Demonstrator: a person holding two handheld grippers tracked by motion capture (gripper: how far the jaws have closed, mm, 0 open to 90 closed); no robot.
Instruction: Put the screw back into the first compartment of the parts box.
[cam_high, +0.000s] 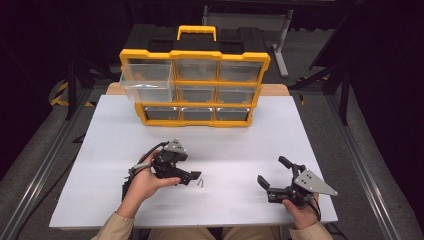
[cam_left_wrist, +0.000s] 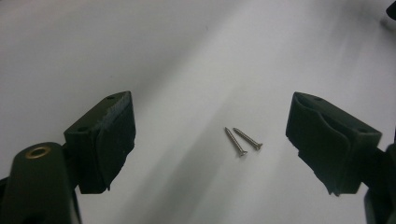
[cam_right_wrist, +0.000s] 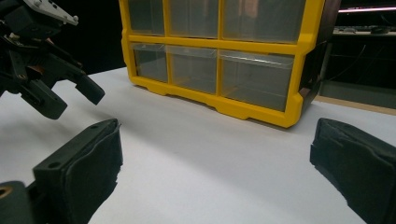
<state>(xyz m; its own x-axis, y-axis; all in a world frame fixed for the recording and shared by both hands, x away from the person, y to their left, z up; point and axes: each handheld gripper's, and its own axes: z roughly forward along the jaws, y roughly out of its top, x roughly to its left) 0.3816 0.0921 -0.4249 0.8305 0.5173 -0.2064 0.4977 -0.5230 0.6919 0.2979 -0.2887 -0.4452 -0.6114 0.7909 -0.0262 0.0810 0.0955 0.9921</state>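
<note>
The left gripper (cam_high: 196, 176) tilts low over the counter (cam_high: 225, 145), jaws spread wide with nothing clamped. The right gripper (cam_high: 270, 175) lies level, jaws likewise apart and empty.

A white tabletop (cam_high: 240, 135) carries the things, with a strip of bare wood showing along its far edge. A yellow-framed drawer cabinet (cam_high: 195, 87) with clear drawers stands on it at the far middle; its top left drawer (cam_high: 147, 82) is pulled out toward the near side. Two small screws (cam_high: 200, 183) lie side by side on the white surface, well in front of the cabinet, close together but not quite parallel.
</note>
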